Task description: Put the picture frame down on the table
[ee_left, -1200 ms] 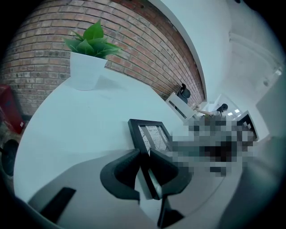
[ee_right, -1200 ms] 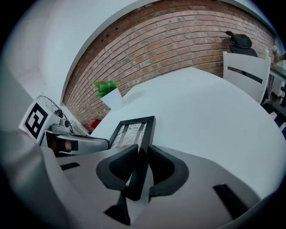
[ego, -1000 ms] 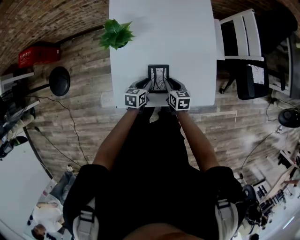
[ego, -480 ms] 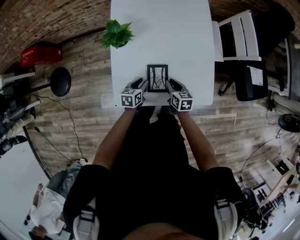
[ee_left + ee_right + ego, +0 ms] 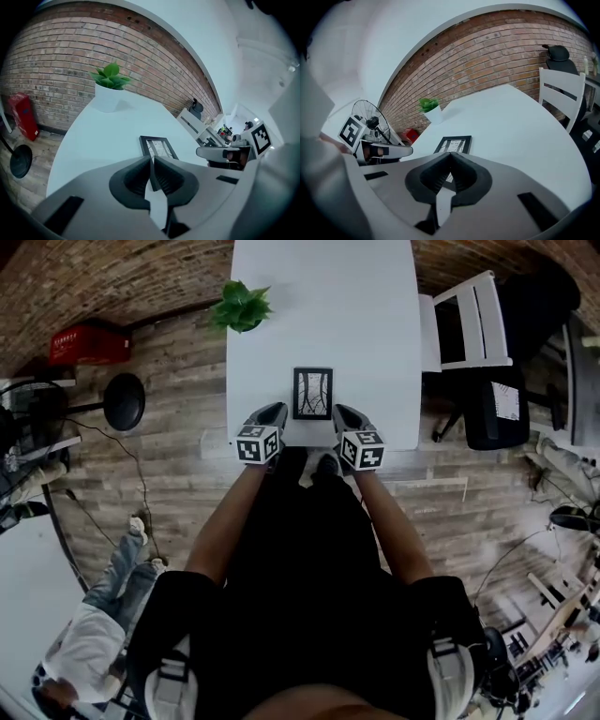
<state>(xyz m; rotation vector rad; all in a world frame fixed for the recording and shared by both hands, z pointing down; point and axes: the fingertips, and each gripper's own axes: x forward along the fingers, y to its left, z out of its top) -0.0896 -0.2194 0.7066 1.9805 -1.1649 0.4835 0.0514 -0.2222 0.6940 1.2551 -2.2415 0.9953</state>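
Observation:
The black picture frame (image 5: 312, 393) lies flat on the white table (image 5: 323, 296), close to its near edge. The left gripper view shows the frame (image 5: 159, 147) just beyond the jaw tips, and it sits the same way in the right gripper view (image 5: 453, 144). My left gripper (image 5: 276, 411) is just left of the frame's near corner, shut and holding nothing. My right gripper (image 5: 339, 412) mirrors it on the right, also shut and holding nothing. Neither one touches the frame. Each gripper sees the other: right (image 5: 225, 152), left (image 5: 386, 151).
A potted plant (image 5: 241, 307) stands at the table's far left corner. A white chair (image 5: 464, 320) and a black office chair (image 5: 502, 404) stand to the right. A round black stand (image 5: 124, 401) and a red box (image 5: 84, 343) are on the floor at left.
Both grippers were at the frame's two sides; they have come off it and drawn back to the near table edge. The frame now rests alone on the table.

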